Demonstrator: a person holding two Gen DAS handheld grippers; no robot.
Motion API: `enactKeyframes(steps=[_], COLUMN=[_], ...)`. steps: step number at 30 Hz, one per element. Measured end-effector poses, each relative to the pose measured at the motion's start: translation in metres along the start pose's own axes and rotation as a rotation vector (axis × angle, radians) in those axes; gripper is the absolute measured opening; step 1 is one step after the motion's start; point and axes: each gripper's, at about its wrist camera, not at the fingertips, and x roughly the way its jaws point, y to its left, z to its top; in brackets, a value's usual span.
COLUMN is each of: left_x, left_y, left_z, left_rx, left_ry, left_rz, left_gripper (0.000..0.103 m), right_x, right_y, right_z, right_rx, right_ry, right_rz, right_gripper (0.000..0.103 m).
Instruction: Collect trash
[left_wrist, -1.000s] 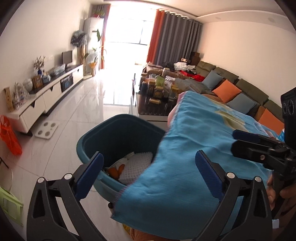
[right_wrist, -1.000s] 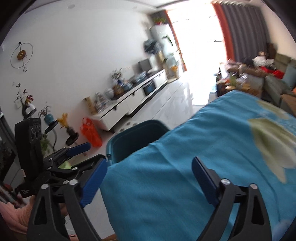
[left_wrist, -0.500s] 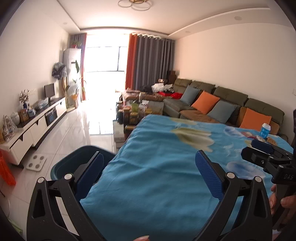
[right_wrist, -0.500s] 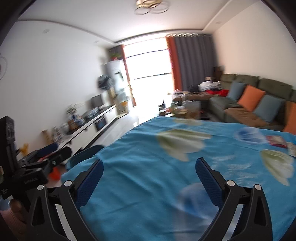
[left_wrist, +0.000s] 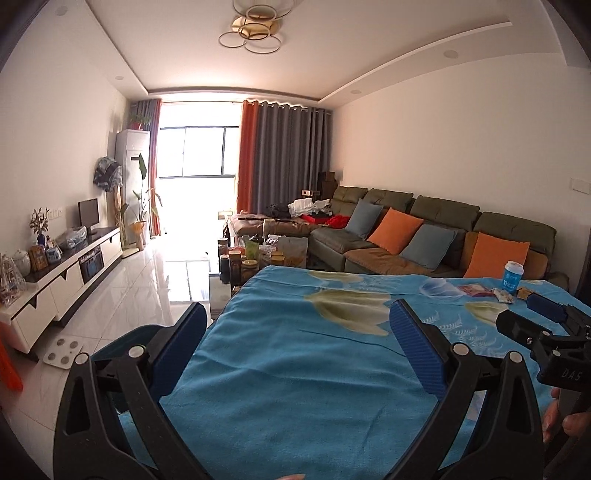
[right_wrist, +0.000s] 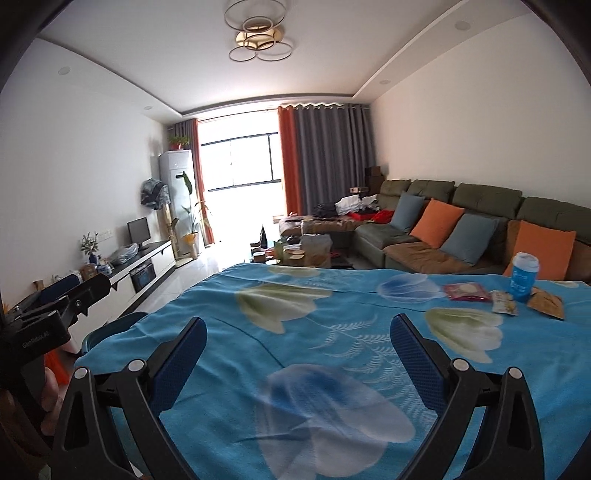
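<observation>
1. Both grippers are held level over the near end of the table w/ the blue floral cloth (right_wrist: 314, 332). Left gripper (left_wrist: 295, 343) has its fingers spread wide w/ nothing between them; right gripper (right_wrist: 295, 350) likewise, empty.
2. Trash sits far right on the cloth, well apart from both grippers: 1 blue cup (right_wrist: 523, 277) upright, 1 red wrapper (right_wrist: 466, 291), 1 small light wrapper (right_wrist: 504, 307), 1 brown packet (right_wrist: 546, 304) – 3 flat pcs just beside the cup.
3. Teal bin (left_wrist: 122, 343) is on the floor at the table's left edge, mostly hidden by the cloth & left finger; contents can't be seen.
4. A hand (left_wrist: 565, 421) is cut off at the frame edge.
</observation>
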Motion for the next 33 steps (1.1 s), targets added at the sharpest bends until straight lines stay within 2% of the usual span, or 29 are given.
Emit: enactKeyframes(steps=[13,33], left_x=[-0.01,-0.014], left_y=[-0.012,-0.018], left_z=[0.0,-0.001], left_rx=[0.024,0.048], left_ry=[-0.033,-0.044], left_rz=[-0.003,-0.005], left_gripper=[0.097,0.097], right_x=[-0.022,-0.037], right_y=[-0.009,-0.017], right_z=[0.0,0.003], right_rx=[0.001,0.024], right_ry=[-0.056,-0.098], right_rz=[-0.076,-0.122], right_gripper=[0.096,0.096])
